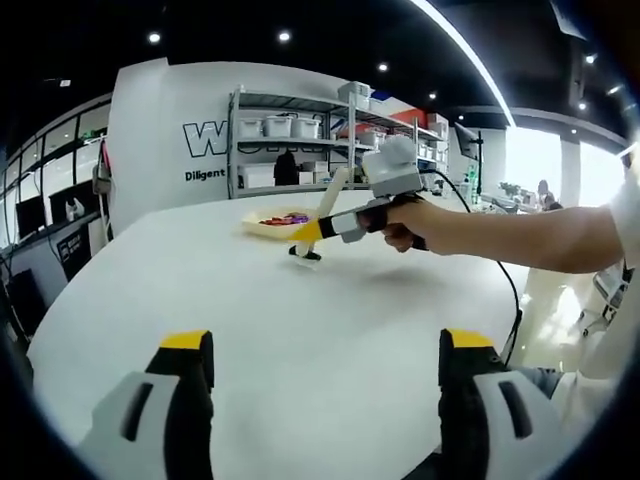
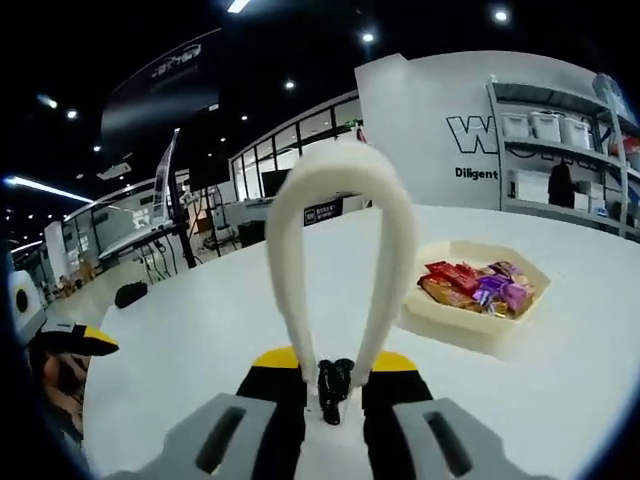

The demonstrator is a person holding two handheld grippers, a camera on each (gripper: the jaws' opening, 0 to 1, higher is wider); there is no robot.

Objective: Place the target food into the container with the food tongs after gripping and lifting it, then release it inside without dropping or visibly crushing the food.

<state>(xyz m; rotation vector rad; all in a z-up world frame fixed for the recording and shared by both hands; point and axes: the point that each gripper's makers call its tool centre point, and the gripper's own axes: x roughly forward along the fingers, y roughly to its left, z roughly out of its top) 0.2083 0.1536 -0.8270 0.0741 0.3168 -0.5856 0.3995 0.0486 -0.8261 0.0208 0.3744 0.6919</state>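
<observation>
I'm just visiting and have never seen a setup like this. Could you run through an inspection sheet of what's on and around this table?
Surface: white table, mostly bare.
Job's things: cream tongs; tray of wrapped snacks.
Clutter: nothing seen.
Grippers: left gripper jaws apart, holding nothing; right gripper jaws closed on the tongs, in a person's hand.
Cables: black cable trailing from the right gripper.
Surroundings: shelving with bins, lettered wall, ceiling lights.
</observation>
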